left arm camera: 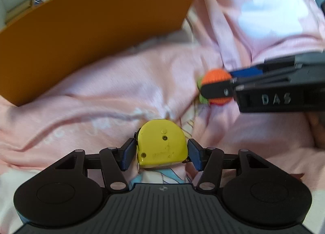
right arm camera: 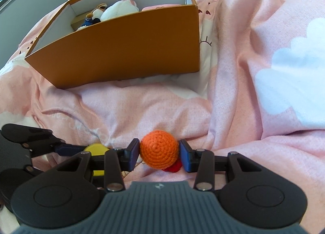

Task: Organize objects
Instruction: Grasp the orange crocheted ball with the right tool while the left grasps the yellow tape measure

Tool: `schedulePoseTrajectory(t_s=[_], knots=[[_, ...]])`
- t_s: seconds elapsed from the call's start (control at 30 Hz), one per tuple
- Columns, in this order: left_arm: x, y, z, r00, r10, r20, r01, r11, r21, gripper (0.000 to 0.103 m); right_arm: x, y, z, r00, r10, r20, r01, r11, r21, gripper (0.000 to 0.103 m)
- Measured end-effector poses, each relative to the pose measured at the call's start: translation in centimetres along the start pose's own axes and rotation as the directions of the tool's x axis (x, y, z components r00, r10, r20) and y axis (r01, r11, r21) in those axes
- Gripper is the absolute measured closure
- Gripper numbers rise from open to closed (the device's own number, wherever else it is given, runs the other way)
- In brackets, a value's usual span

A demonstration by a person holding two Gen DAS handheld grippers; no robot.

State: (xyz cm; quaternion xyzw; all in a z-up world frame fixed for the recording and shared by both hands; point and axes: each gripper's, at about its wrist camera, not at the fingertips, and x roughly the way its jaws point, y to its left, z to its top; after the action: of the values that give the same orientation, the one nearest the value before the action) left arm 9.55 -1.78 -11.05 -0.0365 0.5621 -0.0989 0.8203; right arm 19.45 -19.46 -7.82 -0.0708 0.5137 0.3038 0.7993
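My left gripper (left arm camera: 161, 153) is shut on a yellow tape measure (left arm camera: 161, 146), just above the pink bedding. My right gripper (right arm camera: 159, 155) is shut on an orange crocheted ball toy (right arm camera: 159, 150) with a red part under it. In the left wrist view the right gripper (left arm camera: 215, 87) comes in from the right with the orange toy (left arm camera: 217, 76), which also shows green trim. In the right wrist view the left gripper (right arm camera: 87, 149) with the tape measure (right arm camera: 96, 148) is at the lower left. An orange open box (right arm camera: 126, 51) stands beyond both.
The box (left arm camera: 91, 30) holds a white plush (right arm camera: 119, 9) and a small stuffed figure (right arm camera: 93, 15). Rumpled pink bedding (right arm camera: 254, 71) with white cloud prints covers everything and rises in folds to the right. A grey wall is at the far left.
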Motion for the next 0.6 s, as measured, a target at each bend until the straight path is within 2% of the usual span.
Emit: schedulePoseTrajectory(t_s=[0.17,0.37,0.47,0.6], knots=[[-1.8,1.7,0.2,0.995,-0.036,0.089,0.044,0.995,-0.087,0.04,-0.3,0.0,0.1,1.0,0.0,0.011,0.0,1.0,-0.005,0.059],[-3.8,1.9,1.5,0.982,-0.046,0.184,0.068,0.991,-0.116,0.04,-1.3,0.3,0.7,0.999,0.009,0.05,-0.008,0.999,-0.032,0.059],[-4.7,1.2,2.3,0.972,-0.045,0.23,0.072,0.991,-0.112,0.041,-2.0,0.6,1.3,0.997,0.011,0.077,-0.007,0.998,-0.055,0.059],[-6.6,1.2,3.0,0.949,-0.022,0.314,0.056,0.993,-0.1,0.041,-3.4,1.1,2.5,0.992,0.018,0.126,-0.006,0.995,-0.096,0.059]])
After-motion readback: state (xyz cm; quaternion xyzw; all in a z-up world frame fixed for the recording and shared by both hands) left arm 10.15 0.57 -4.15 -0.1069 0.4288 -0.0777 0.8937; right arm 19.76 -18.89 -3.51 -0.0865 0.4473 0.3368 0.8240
